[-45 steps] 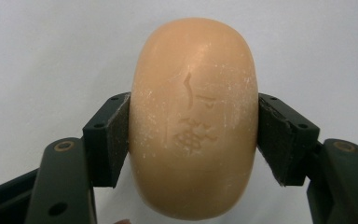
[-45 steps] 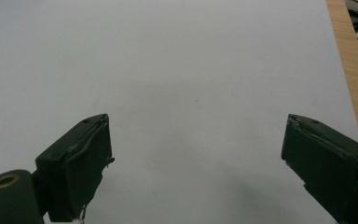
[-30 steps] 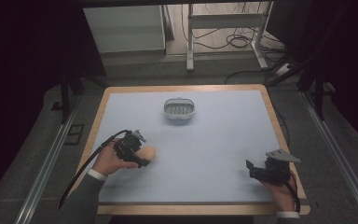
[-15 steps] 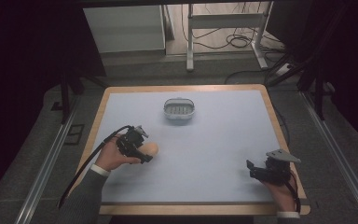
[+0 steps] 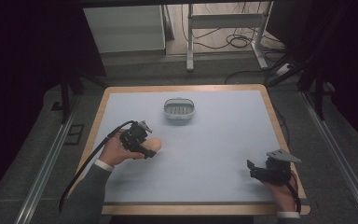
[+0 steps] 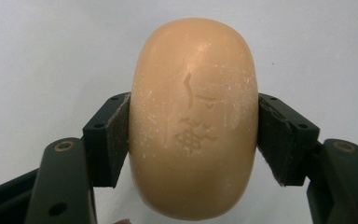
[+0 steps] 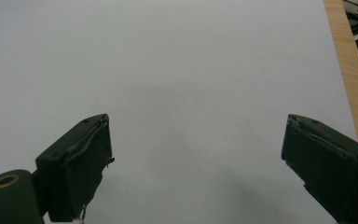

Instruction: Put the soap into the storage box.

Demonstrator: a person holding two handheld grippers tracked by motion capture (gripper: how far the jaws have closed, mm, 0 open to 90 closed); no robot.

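Observation:
A tan oval bar of soap (image 6: 193,121) with a stamped mark sits between the two black jaws of my left gripper (image 6: 193,135), which is shut on its sides. From above, the soap (image 5: 153,145) and left gripper (image 5: 147,150) are at the left of the table, just over the white mat. A small white slotted soap dish (image 5: 179,109) stands at the far middle of the table, apart from both grippers. My right gripper (image 5: 253,171) rests near the front right corner, and its jaws (image 7: 196,168) stand wide open with nothing between them.
The white mat (image 5: 214,140) covers most of the wooden table, whose edge (image 7: 349,70) runs close to the right gripper. Metal frame legs and cables lie on the floor beyond the table.
The left gripper with the soap has shifted slightly toward the far right. The right gripper has stayed put.

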